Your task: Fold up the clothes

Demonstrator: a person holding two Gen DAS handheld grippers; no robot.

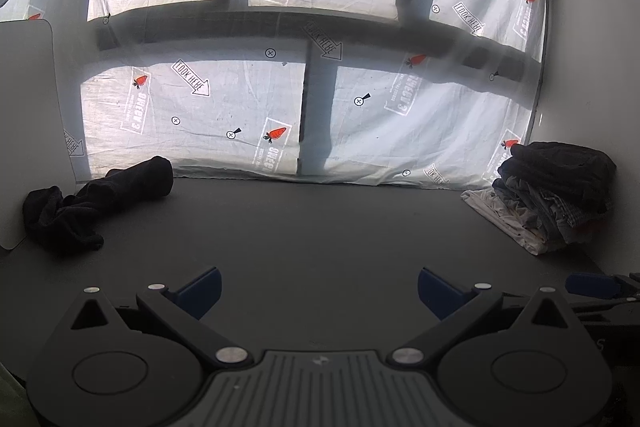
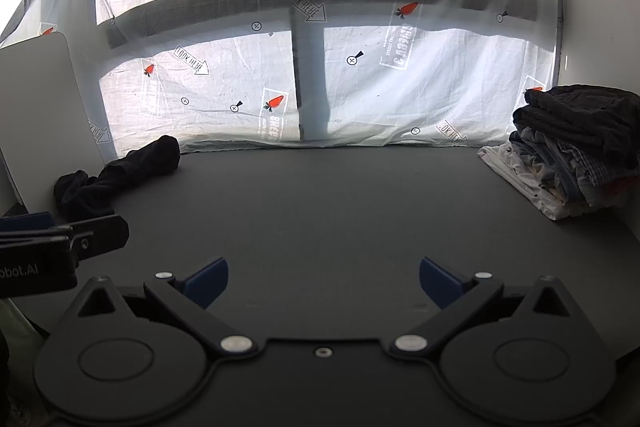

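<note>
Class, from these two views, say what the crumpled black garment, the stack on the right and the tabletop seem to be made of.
Black garment: soft, matte knit, probably cotton; it slumps in loose rolls.
Stack: thin woven fabrics, one checked; crisp folded edges.
Tabletop: smooth, matte dark grey, possibly laminate or a mat; no grain shows.

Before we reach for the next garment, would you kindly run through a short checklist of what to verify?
1. Left gripper open and holding nothing: ok.
2. Right gripper open and holding nothing: ok.
3. Next garment within view: ok, a crumpled black garment lies at the far left of the table.
4. Folding space in the middle of the table is bare: ok.
5. Stack of folded clothes stays clear of the work area, at the far right: ok.
6. Which kind of garment the black one is, and where its edges are: cannot tell, it is bunched up.
</note>
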